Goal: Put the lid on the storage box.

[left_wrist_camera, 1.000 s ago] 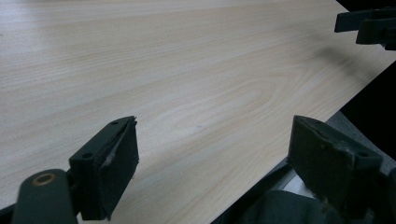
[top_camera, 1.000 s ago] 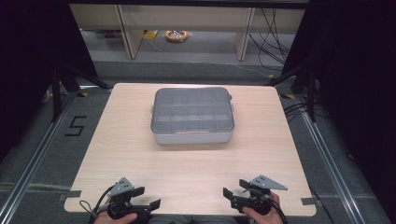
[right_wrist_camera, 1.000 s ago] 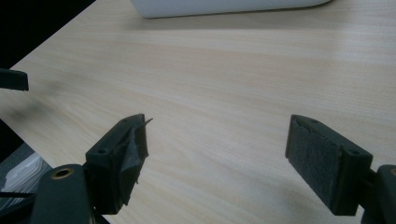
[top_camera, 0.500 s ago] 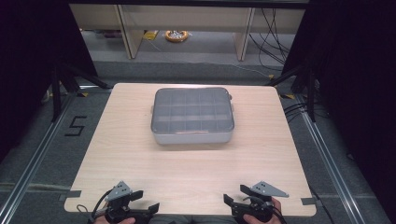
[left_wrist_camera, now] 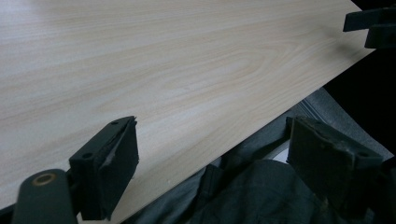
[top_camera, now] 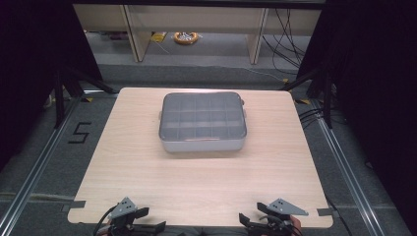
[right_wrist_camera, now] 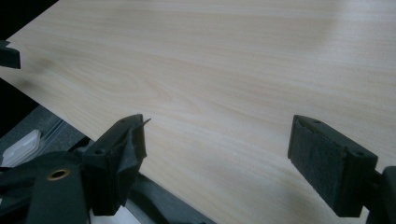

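Observation:
A grey box [top_camera: 201,123] with a translucent lid and several compartments sits on the far middle of the pale wooden table [top_camera: 196,182]. My left gripper [top_camera: 150,220] hangs at the table's near edge on the left, far from the box. Its jaws stand wide apart and empty in the left gripper view [left_wrist_camera: 219,154], half over the table edge. My right gripper [top_camera: 252,215] is at the near edge on the right. It is also open and empty, over bare wood [right_wrist_camera: 224,149].
Dark grey cloth [left_wrist_camera: 243,196] lies below the table edge under my left gripper. The other gripper's jaw tip [left_wrist_camera: 373,23] shows far off. Metal rails [top_camera: 29,167] flank the table, and shelving with an orange ring [top_camera: 186,37] stands behind it.
Both grippers have drawn back toward the person's side, now lying at the table's near edge. The box has not moved.

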Demonstrator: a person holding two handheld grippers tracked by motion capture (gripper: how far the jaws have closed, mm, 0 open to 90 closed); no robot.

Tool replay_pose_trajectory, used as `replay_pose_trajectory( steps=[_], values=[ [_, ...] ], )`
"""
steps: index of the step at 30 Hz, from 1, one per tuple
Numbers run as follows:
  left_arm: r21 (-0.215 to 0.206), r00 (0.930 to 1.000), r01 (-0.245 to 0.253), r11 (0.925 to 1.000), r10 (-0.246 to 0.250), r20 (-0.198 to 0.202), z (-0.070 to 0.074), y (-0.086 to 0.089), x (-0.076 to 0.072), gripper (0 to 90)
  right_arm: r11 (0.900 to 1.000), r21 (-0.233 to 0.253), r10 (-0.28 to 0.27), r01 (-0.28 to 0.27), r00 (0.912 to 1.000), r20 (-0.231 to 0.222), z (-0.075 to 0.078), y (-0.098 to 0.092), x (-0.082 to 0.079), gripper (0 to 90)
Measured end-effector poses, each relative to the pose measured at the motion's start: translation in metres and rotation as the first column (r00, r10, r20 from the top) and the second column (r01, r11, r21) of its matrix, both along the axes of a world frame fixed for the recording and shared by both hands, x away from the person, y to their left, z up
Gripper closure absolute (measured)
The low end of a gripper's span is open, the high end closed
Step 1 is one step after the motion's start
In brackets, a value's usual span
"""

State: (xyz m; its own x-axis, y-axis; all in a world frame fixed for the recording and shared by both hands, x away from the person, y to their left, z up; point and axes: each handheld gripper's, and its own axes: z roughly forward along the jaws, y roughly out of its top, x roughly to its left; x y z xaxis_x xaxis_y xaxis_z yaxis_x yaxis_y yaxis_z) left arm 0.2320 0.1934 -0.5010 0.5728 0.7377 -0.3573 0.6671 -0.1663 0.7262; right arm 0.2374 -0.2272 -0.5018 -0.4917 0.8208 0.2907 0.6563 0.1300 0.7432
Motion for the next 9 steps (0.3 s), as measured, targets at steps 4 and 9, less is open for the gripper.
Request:
replay_pose_trajectory(
  steps=[4,9],
  values=[
    [-0.015,0.9999,-0.016,0.9998,0.016,-0.006,-0.0001,0.0015,-0.0012,15.5,1.000,-0.005,-0.002,0.003,1.0000,0.006,0.0008,-0.0036,-0.0033,20.1],
    [-0.009,0.9999,-0.007,0.9999,0.007,-0.014,-0.0010,0.0001,-0.0001,15.5,1.000,0.013,0.001,-0.001,1.0000,-0.004,0.0008,-0.0039,-0.0041,20.2]
  ],
)
